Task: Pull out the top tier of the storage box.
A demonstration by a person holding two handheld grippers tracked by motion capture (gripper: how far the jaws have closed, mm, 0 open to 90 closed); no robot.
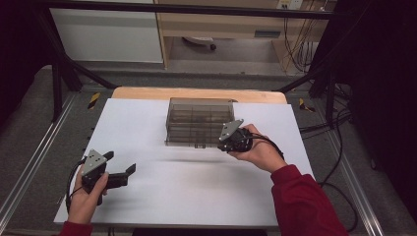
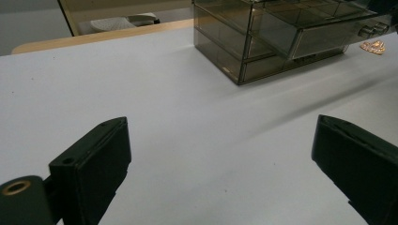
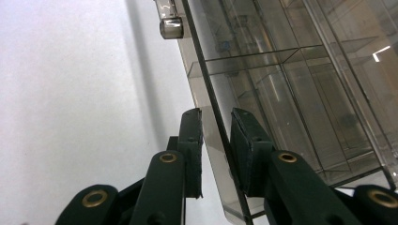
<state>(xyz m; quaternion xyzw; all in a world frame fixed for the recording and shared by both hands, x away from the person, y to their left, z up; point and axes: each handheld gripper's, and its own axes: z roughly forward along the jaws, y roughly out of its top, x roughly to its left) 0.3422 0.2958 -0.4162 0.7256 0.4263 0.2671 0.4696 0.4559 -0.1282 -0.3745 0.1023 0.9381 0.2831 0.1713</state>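
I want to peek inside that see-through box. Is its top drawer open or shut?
Open a little. In the left gripper view the top drawer sticks out past the organizer box; the right gripper straddles its front panel.

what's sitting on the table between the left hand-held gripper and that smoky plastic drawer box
Nothing: in the high view the white table top is bare between the left hand-held gripper and the drawer box. The left gripper view shows the same bare stretch.

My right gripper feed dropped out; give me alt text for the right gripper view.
The right gripper straddles the front panel of a smoky clear drawer, jaws nearly closed on it. Empty compartments lie behind; a knob sits above.
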